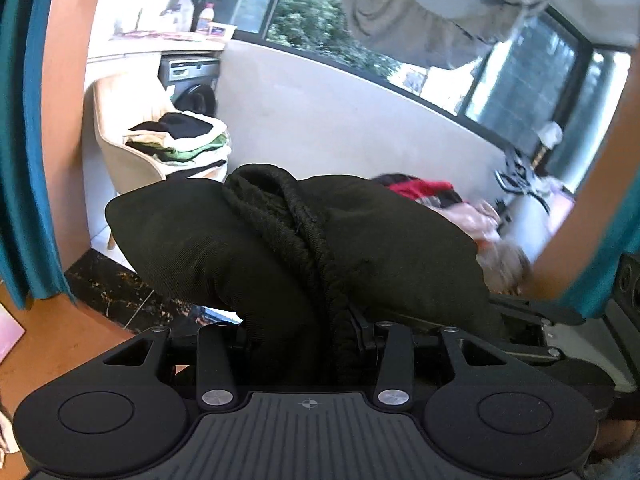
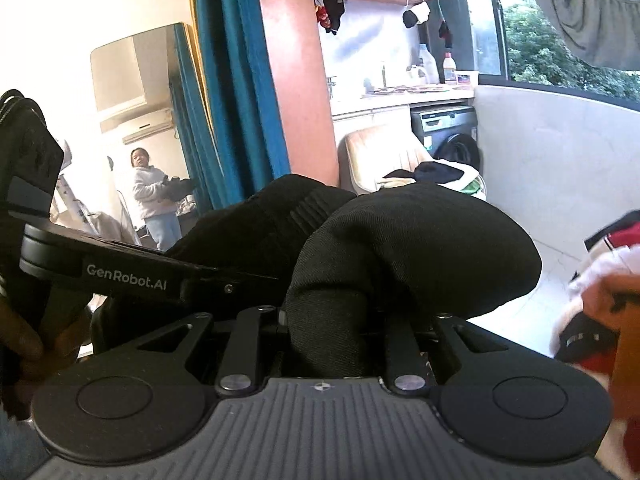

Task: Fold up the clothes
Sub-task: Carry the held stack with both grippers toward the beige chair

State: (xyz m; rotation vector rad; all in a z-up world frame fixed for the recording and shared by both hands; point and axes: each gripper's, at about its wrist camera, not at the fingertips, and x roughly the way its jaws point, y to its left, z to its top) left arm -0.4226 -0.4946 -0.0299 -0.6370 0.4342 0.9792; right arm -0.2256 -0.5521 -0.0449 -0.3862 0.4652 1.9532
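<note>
A black garment (image 1: 288,248) with a ribbed band bulges out of my left gripper (image 1: 304,332), which is shut on it; the cloth hides the fingertips. The same black garment (image 2: 400,248) bunches out of my right gripper (image 2: 332,328), also shut on it, held up in the air. The left gripper's body (image 2: 120,276) shows at the left of the right wrist view, close beside the right one. A stack of folded clothes (image 1: 180,140) lies on a beige chair (image 1: 120,136); it also shows in the right wrist view (image 2: 440,174).
A heap of unfolded red, pink and white clothes (image 1: 452,208) lies at the right, also in the right wrist view (image 2: 600,280). A washing machine (image 1: 192,84) stands behind the chair. Teal curtain (image 2: 236,80), orange pillar (image 2: 296,72), low white wall (image 1: 340,120) under windows. A mirror (image 2: 152,140) reflects a person.
</note>
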